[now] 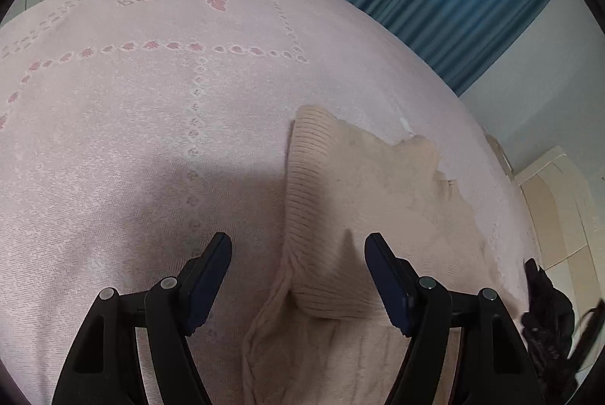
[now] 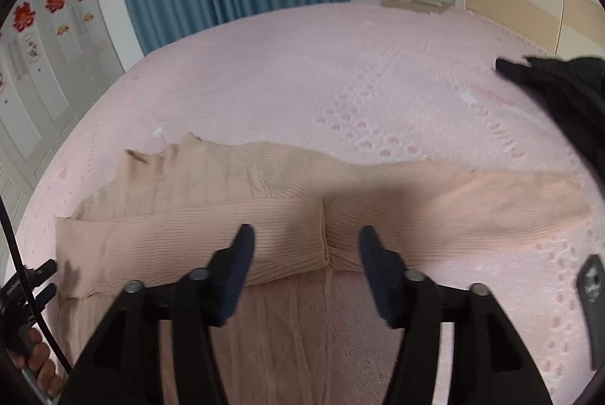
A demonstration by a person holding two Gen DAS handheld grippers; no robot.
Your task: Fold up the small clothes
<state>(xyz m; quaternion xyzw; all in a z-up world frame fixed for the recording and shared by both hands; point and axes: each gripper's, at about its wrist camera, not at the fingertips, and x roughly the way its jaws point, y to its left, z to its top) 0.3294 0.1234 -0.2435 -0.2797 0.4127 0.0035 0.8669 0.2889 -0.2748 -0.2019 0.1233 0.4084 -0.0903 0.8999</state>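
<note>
Sweater (image 2: 264,200) flat on pink bedspread (image 2: 302,72), beneath both parted, empty claws, left claw (image 1: 298,246), right claw (image 2: 306,238)

Pink bedspread (image 2: 283,72) beyond the sweater (image 2: 234,185) lies open; black garment (image 2: 559,83) crowds the right.

Soft, dim daylight; broad shadows, slight motion blur, fisheye-warped edges.
</note>
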